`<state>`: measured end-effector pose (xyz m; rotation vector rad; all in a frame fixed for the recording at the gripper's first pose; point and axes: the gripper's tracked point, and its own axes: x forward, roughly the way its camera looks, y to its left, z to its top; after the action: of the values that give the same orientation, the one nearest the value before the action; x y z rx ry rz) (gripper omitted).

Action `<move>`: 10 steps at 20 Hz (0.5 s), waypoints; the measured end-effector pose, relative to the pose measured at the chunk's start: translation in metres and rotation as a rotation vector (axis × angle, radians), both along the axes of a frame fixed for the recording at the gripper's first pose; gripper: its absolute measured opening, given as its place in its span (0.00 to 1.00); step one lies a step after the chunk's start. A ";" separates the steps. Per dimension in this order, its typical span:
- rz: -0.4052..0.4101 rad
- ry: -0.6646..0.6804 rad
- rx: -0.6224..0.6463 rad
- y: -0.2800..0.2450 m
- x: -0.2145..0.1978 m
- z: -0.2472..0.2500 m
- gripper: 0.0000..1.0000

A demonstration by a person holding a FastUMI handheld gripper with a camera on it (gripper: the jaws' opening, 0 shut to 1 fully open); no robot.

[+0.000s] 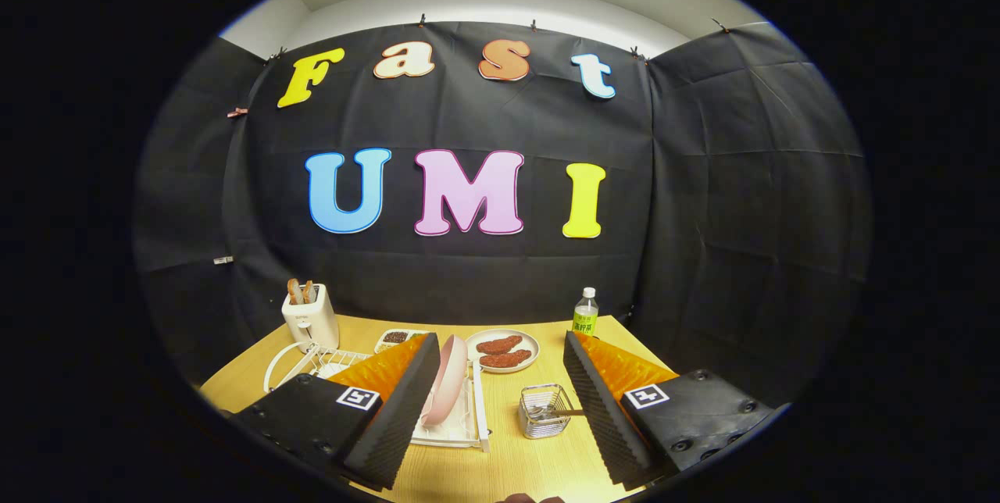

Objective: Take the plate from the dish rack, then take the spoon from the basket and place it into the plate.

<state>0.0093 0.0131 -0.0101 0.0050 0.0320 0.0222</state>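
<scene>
The gripper (500, 401) is wide open and grips nothing; its two fingers stand well apart over the near part of the table (500, 472), and bare wood shows between them down to the near edge.

One pink plate (447, 378) stands on its rim in the white dish rack (461, 429), just beside the inner face of the left finger and tilted a little. The rack reaches toward the left edge of the table, where its curved wire end (285, 358) shows beyond the left finger.

One small wire basket (544, 411) sits on the wood between the fingers, nearer the right one, with open table between it and the rack. One spoon (558, 412) lies in it, its handle sticking out toward the right finger.

Toward the far edge there is one round plate of reddish food (504, 349), set apart from the basket by a strip of bare surface. Left of it lies one small tray with dark food (394, 338). Near the far left corner stands one white toaster (310, 319) with two slices of bread sticking up. Near the far right corner stands one clear bottle (585, 314) with a white cap.

The table is pale wood with light grain. Black cloth walls close the booth on three sides, right behind the far edge, under a white ceiling.
</scene>
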 end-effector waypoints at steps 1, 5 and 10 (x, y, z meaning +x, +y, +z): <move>0.002 0.002 -0.001 0.001 0.000 0.000 0.97; 0.009 0.017 0.002 0.004 0.002 -0.005 0.98; 0.023 0.048 -0.006 0.010 0.008 -0.011 0.98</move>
<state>0.0178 0.0235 -0.0213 -0.0003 0.0806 0.0452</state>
